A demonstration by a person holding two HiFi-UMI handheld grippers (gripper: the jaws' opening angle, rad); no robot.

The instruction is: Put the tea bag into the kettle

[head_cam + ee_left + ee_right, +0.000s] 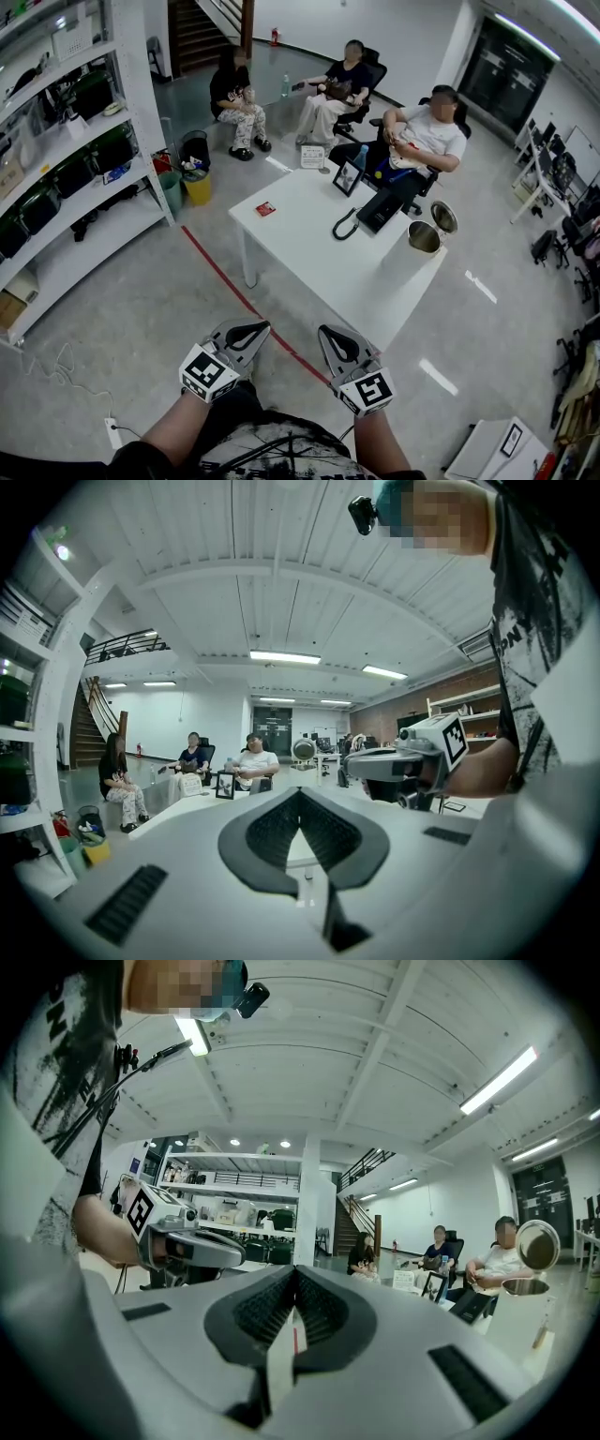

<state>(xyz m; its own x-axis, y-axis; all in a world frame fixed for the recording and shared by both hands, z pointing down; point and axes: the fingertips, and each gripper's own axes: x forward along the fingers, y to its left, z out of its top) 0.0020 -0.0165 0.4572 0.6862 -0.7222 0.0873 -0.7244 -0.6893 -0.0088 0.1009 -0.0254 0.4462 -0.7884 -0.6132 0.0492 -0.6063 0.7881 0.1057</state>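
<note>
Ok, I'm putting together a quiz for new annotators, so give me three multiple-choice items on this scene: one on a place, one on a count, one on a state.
1. Where does the small red packet lie?
A. on the white rectangular table, near its left corner in the head view
B. on the floor
C. on a shelf

2. How many people sit beyond the table?
A. one
B. three
C. five

3. How does the lid of the round steel kettle stand?
A. shut
B. raised open
C. lying on the floor

Key:
1 A, the packet lies alone on the bare top by that corner.
2 B, three seated figures show.
3 B, the lid stands up beside the kettle's open mouth.
</note>
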